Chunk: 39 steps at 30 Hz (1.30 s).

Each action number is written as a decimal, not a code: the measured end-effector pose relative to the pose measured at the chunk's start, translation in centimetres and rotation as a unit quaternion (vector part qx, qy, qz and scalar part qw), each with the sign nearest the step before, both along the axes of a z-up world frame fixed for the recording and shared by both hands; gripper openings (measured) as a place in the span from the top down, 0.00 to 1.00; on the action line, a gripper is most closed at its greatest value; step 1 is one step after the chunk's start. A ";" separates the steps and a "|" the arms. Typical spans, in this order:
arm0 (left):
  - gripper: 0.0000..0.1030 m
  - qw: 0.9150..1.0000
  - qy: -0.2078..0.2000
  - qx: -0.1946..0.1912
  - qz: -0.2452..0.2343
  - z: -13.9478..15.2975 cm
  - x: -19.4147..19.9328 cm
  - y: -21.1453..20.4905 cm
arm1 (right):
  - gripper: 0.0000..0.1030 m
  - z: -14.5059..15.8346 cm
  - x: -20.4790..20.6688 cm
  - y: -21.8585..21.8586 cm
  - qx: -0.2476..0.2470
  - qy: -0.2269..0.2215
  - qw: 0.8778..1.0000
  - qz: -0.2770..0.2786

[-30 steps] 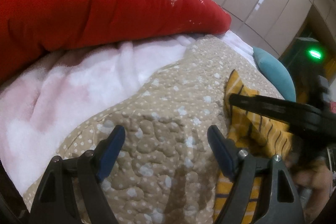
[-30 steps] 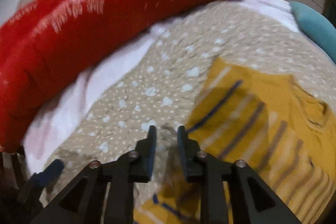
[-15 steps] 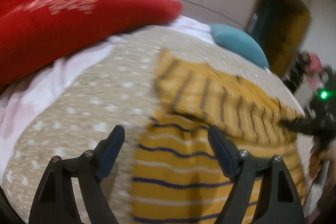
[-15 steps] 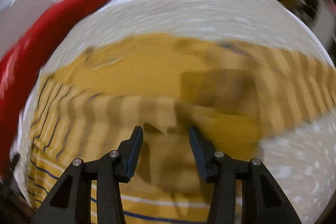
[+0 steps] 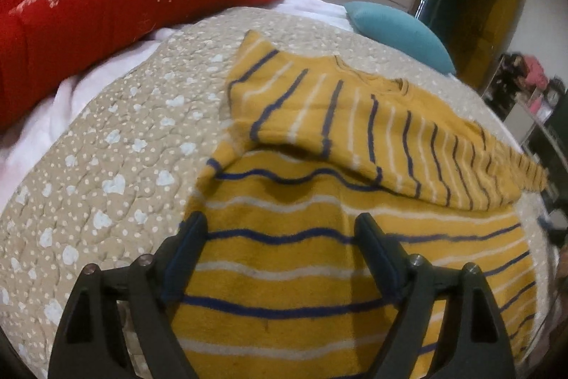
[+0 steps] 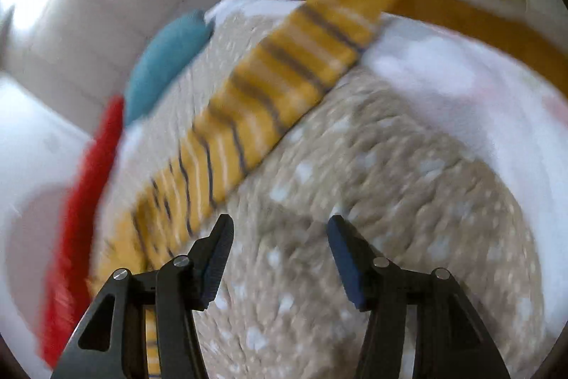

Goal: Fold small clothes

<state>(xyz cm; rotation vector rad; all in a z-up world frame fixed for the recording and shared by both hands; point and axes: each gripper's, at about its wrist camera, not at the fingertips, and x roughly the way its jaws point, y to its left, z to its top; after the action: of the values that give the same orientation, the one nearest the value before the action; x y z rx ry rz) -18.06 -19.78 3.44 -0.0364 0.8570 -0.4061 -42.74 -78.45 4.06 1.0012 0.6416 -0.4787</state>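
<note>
The sweater [image 5: 319,237] lies on the quilt [image 5: 117,166], one sleeve [image 5: 390,137] folded across its body; behind it a cushion [image 5: 401,34]; left, a pillow [image 5: 106,13].

Left tool [image 5: 280,238] gapes wide; right tool [image 6: 280,253] has just been opening, empty.

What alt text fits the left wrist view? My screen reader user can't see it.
A yellow striped top lies flat on a beige dotted quilt, one sleeve folded across its chest. The open left gripper hovers over its lower half, holding nothing. Behind lie a red blanket and a teal pillow.
</note>
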 end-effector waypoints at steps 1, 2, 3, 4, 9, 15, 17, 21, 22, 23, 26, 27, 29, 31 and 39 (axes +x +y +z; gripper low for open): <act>0.17 1.000 -0.002 0.008 -0.001 0.0 -0.1 -0.2 | 0.42 -0.2 -0.1 -1.0 0.013 -0.018 1.000 -0.009; 0.16 1.000 -0.003 0.014 -0.002 -0.1 0.0 -0.5 | 0.42 -0.3 0.2 -1.9 0.015 -0.028 0.999 -0.016; 0.16 1.000 -0.003 0.020 -0.002 -0.1 0.0 -0.7 | 0.42 -0.3 0.5 -2.4 0.011 -0.030 0.999 -0.017; 0.16 1.000 -0.003 0.024 -0.002 -0.1 0.1 -0.8 | 0.42 -0.3 1.5 -3.3 0.005 -0.027 0.999 -0.017; 0.14 0.999 -0.003 0.043 -0.002 -0.3 -0.1 -1.1 | 0.42 -0.5 4.6 -6.7 -0.010 -0.018 0.999 -0.040; 0.13 0.998 -0.002 0.056 0.000 -0.5 0.2 -1.5 | 0.90 -1.1 5.1 -10.2 0.003 -0.016 0.997 -0.075; 0.13 0.998 -0.003 0.055 0.000 -0.5 0.2 -1.5 | 0.94 -0.6 4.2 -10.4 0.023 -0.044 0.996 -0.072; 0.13 0.998 -0.003 0.055 0.000 -0.5 0.2 -1.5 | 0.94 2.5 1.6 -9.7 0.014 -0.099 0.993 -0.067; 0.13 0.998 -0.003 0.055 0.000 -0.5 0.2 -1.5 | 0.94 3.5 1.6 -9.1 0.002 -0.097 0.993 -0.061; 0.13 0.998 -0.002 0.055 0.000 -0.5 0.2 -1.5 | 0.94 4.6 2.1 -8.3 -0.011 -0.090 0.994 -0.052; 0.13 0.999 -0.002 0.054 -0.001 -0.5 0.2 -1.4 | 0.94 8.1 4.7 -5.3 -0.083 -0.055 0.995 -0.015; 0.13 0.999 -0.002 0.052 -0.001 -0.4 0.2 -1.4 | 0.94 9.3 5.7 -3.9 -0.104 -0.045 0.994 0.002; 0.13 0.999 -0.001 0.044 -0.004 -0.2 0.1 -1.2 | 0.94 11.5 8.6 0.0 -0.142 -0.032 0.988 0.050; 0.13 1.000 -0.001 0.011 -0.016 0.4 -0.1 -0.5 | 0.94 13.7 11.9 5.3 -0.179 -0.027 0.978 0.107; 0.12 0.992 -0.086 -0.092 0.004 4.5 -2.3 6.9 | 0.94 15.3 24.8 29.8 -0.251 -0.020 0.905 0.342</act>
<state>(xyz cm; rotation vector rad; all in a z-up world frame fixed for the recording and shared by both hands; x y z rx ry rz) -20.40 -12.90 7.92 -0.1724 0.6469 -0.4728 -17.89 -48.66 19.32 0.2538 0.7344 0.0124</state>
